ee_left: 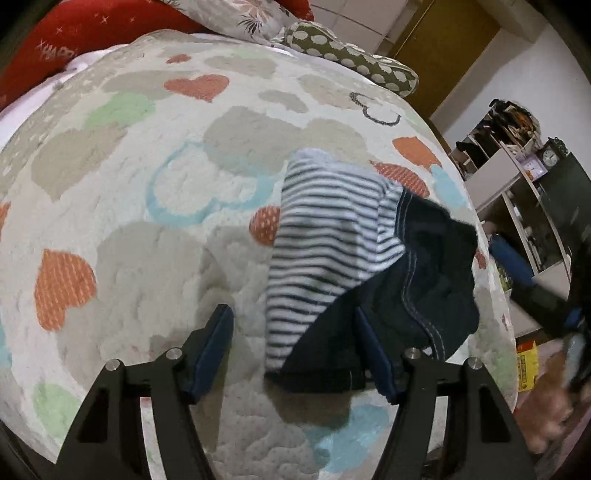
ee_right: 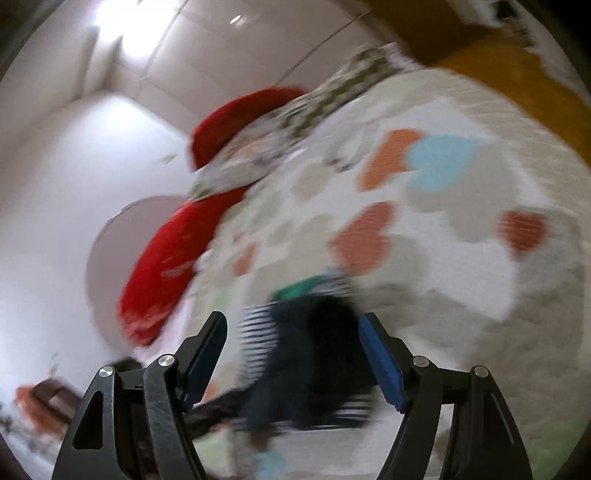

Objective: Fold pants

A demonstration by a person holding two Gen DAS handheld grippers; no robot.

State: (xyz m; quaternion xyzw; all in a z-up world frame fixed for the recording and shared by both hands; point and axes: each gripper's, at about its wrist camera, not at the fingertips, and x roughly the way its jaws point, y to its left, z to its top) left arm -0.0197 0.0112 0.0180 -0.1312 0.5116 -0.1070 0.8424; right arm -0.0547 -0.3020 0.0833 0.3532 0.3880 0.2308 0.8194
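Note:
The pants (ee_left: pixel 369 266) lie bunched on the heart-patterned bedspread (ee_left: pixel 147 192). They are dark navy with white stitching, and the blue-and-white striped lining is turned out on the left side. My left gripper (ee_left: pixel 295 317) is open just above their near edge, with its right finger (ee_left: pixel 373 350) over the dark cloth. In the blurred right wrist view the pants (ee_right: pixel 310 350) lie between the fingers of my open right gripper (ee_right: pixel 291 325), which holds nothing. A green patch shows at the pants' far end.
Red pillows (ee_left: pixel 92 29) and a green dotted cushion (ee_left: pixel 351 55) lie at the head of the bed. The bed's right edge drops toward shelves (ee_left: pixel 517 166) and a yellow box (ee_left: pixel 526 365) on the floor.

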